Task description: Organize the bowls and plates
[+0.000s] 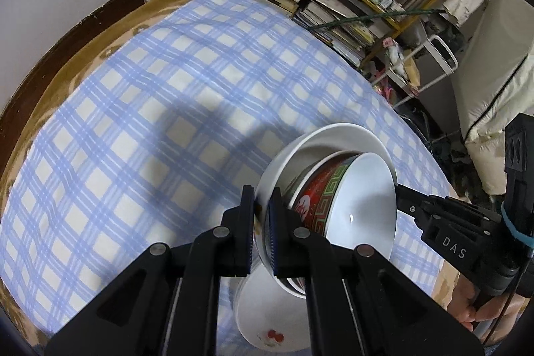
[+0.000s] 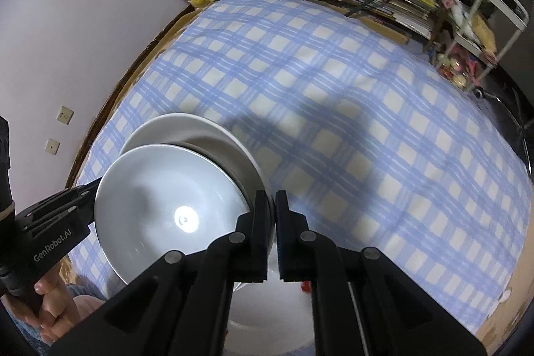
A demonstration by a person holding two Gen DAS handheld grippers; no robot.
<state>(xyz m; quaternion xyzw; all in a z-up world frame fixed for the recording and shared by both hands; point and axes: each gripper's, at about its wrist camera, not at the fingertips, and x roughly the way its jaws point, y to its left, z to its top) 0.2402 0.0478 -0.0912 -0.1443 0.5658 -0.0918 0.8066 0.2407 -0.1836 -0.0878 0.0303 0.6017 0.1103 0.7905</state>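
A white plate (image 1: 337, 135) carries a red-patterned bowl (image 1: 320, 189) with a white inside, and the stack hangs tilted above the table. My left gripper (image 1: 262, 192) is shut on the plate's near rim. In the right wrist view the same bowl (image 2: 167, 216) sits in the plate (image 2: 187, 129), and my right gripper (image 2: 274, 194) is shut on the plate's rim on the opposite side. Each gripper shows in the other's view, reaching in from the side. Under the stack a white dish with a red fruit print (image 1: 267, 319) rests on the cloth.
A blue-and-white checked cloth (image 1: 150, 122) covers the round table, whose brown edge (image 1: 50, 62) shows on the left. Behind it stand shelves of books (image 1: 333, 5) and a white cart (image 1: 440, 55). A person's hand (image 1: 474, 312) holds the right gripper's handle.
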